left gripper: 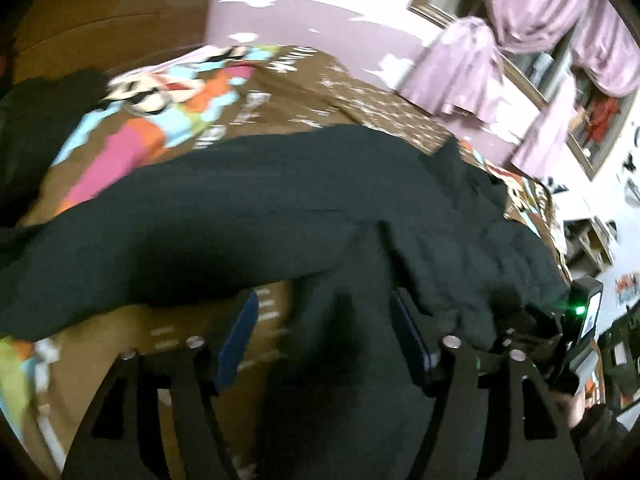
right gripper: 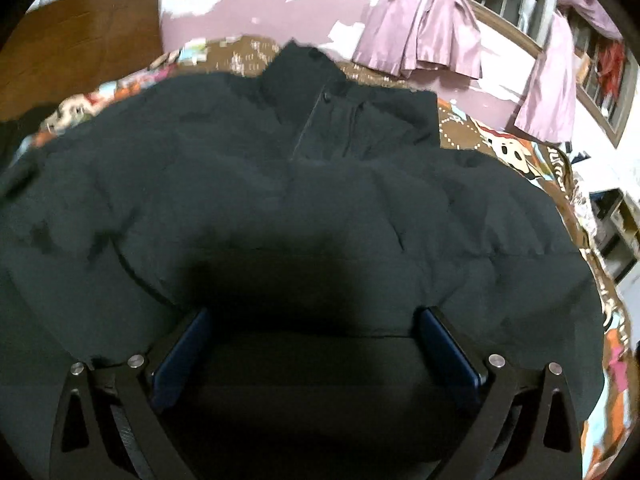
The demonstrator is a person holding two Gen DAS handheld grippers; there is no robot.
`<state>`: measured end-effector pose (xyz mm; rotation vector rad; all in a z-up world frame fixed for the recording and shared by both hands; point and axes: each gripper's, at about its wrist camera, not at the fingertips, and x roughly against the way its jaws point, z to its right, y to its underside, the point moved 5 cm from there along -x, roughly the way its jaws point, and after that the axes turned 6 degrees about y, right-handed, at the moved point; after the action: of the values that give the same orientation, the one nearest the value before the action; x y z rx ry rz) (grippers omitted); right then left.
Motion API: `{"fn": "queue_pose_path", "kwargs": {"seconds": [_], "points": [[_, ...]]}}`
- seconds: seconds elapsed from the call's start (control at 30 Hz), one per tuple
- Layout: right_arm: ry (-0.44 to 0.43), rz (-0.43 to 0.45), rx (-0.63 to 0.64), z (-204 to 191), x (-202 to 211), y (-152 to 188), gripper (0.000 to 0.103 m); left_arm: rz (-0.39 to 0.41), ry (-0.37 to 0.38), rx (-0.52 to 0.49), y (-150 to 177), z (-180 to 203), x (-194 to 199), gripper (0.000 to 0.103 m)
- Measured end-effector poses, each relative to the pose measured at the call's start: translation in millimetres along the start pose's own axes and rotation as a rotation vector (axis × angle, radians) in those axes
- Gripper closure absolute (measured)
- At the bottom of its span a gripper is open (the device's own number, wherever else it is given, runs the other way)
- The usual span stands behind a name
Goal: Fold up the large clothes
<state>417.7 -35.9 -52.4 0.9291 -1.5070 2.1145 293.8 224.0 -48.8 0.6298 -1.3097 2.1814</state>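
A large black padded jacket [right gripper: 280, 184] lies spread on a bed with a brown cartoon-print cover [right gripper: 516, 148], its collar toward the far wall. My right gripper [right gripper: 314, 320] is open, hovering over the jacket's lower body, its blue pads wide apart. In the left wrist view the jacket [left gripper: 240, 208] stretches across the bed cover [left gripper: 168, 120], with one sleeve running out to the left. My left gripper [left gripper: 324, 312] is open, its blue pads either side of a fold of black fabric near the jacket's edge. The right gripper's body [left gripper: 576, 336] shows at the right edge there.
A wooden headboard [left gripper: 80, 20] stands at the far left. Purple curtains [right gripper: 424, 32] hang over a window on the peeling purple and white wall. A dark garment [left gripper: 36, 120] lies at the bed's left. Shelves [right gripper: 616, 220] stand beyond the bed's right side.
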Motion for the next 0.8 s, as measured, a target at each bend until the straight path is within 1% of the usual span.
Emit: {"fn": "queue_pose_path", "kwargs": {"seconds": [0.07,0.1,0.13,0.17,0.23,0.27,0.3,0.37,0.4,0.43,0.5,0.57,0.63,0.73,0.8], "points": [[-0.042,0.025,-0.019,-7,9,-8,0.0,0.01,-0.049,0.029,1,-26,23,0.036],[-0.06,0.035,-0.018,-15,14,-14,0.0,0.02,-0.1,0.05,3,-47,37,0.036],[-0.073,0.038,-0.009,-22,18,-19,0.0,0.027,-0.132,0.065,6,-58,45,0.036],[-0.095,0.044,0.011,-34,22,-25,0.0,0.039,-0.177,0.096,10,-77,55,0.036],[-0.128,0.061,0.049,-56,29,-34,0.0,0.069,-0.249,0.171,21,-112,70,0.036],[-0.149,0.071,0.069,-70,34,-41,0.0,0.085,-0.279,0.22,28,-129,76,0.036],[-0.174,0.076,0.081,-82,38,-46,0.0,0.098,-0.297,0.291,35,-148,81,0.036],[-0.217,0.083,0.099,-104,42,-55,0.0,0.12,-0.291,0.411,47,-177,84,0.036],[-0.226,0.085,0.107,-112,43,-58,0.0,0.123,-0.283,0.489,53,-193,83,0.036],[-0.234,0.09,0.118,-121,44,-63,0.0,0.124,-0.269,0.527,54,-202,82,0.036],[-0.236,0.098,0.13,-135,41,-70,0.0,0.116,-0.222,0.64,57,-223,75,0.036],[-0.206,0.096,0.134,-143,34,-71,0.0,0.13,-0.221,0.717,59,-239,73,0.036],[-0.175,0.077,0.125,-147,23,-71,0.0,0.15,-0.205,0.766,60,-252,75,0.036],[-0.153,0.024,0.111,-152,2,-66,0.0,0.185,-0.141,0.863,66,-270,77,0.036],[-0.172,0.014,0.088,-152,-7,-60,0.0,0.217,-0.105,0.92,68,-275,77,0.036]]}}
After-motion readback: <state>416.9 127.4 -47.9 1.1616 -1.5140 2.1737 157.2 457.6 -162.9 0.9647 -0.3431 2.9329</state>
